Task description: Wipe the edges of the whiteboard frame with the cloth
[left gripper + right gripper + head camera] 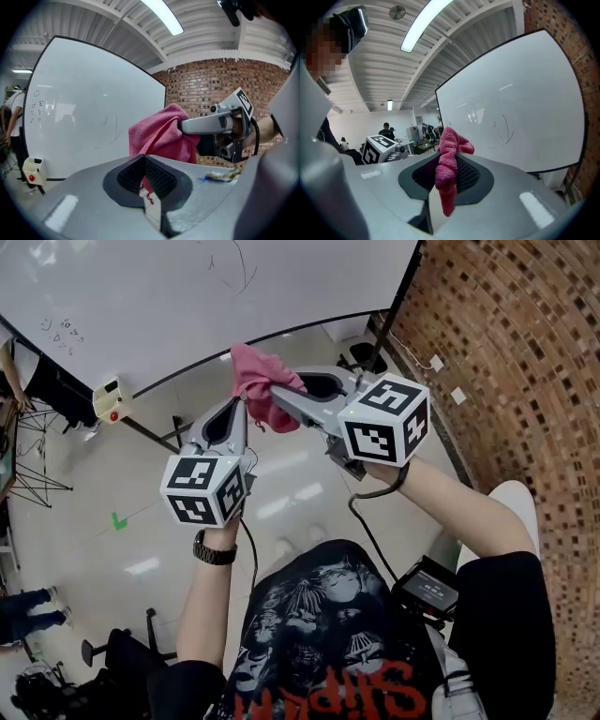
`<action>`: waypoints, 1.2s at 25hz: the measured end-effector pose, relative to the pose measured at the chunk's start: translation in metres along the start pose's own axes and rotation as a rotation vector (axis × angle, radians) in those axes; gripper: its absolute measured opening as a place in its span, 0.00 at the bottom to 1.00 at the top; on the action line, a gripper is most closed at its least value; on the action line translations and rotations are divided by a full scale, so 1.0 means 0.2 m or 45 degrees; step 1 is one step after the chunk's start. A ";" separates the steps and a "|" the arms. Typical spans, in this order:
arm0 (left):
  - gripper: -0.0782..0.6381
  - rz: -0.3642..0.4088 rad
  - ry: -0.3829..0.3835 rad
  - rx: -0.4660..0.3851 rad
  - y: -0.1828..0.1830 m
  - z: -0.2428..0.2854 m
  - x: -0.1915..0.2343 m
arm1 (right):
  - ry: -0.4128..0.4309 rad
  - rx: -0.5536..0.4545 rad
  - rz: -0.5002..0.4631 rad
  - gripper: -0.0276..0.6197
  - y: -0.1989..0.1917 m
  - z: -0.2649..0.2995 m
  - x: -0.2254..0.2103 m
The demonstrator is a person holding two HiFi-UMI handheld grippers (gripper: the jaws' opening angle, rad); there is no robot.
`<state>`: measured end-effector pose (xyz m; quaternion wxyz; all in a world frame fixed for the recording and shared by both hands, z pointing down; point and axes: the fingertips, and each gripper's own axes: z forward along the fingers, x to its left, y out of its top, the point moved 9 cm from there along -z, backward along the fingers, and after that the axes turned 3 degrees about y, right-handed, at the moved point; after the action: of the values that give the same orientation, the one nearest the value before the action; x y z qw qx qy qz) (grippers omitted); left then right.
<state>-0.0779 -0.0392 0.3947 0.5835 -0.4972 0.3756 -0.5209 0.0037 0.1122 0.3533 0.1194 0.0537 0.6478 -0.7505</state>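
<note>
The pink cloth (pixel 259 372) is bunched just below the whiteboard (pixel 187 287) and its black frame edge (pixel 281 333). My right gripper (pixel 277 396) comes in from the right and is shut on the cloth, which pokes up between its jaws in the right gripper view (pixel 450 145). My left gripper (pixel 241 405) points up at the cloth's lower left. Its jaws are closed with a small pink corner (pixel 146 190) pinched between them. The left gripper view shows the rest of the cloth (pixel 159 133) above, held by the right gripper (pixel 183 125).
A brick wall (pixel 506 352) runs along the right, close to the board's right frame post (pixel 403 292). A small box with a red button (pixel 111 397) hangs at the board's lower left. A person (pixel 14 371) stands far left. A chair (pixel 122 652) is behind me.
</note>
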 end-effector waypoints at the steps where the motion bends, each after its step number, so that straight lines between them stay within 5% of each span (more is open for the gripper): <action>1: 0.11 -0.004 -0.010 0.003 -0.01 0.00 0.00 | -0.004 0.003 -0.003 0.16 0.00 0.00 0.00; 11: 0.13 -0.066 -0.037 -0.085 -0.01 -0.02 0.03 | 0.007 -0.152 -0.006 0.15 0.05 0.04 0.03; 30: 0.19 -0.061 -0.131 -0.060 -0.06 0.09 0.03 | 0.053 -0.028 -0.016 0.15 0.01 0.05 -0.06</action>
<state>-0.0626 -0.0419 0.4104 0.5775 -0.5457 0.3453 -0.4994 0.0169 0.1024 0.3554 0.1018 0.0641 0.6587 -0.7427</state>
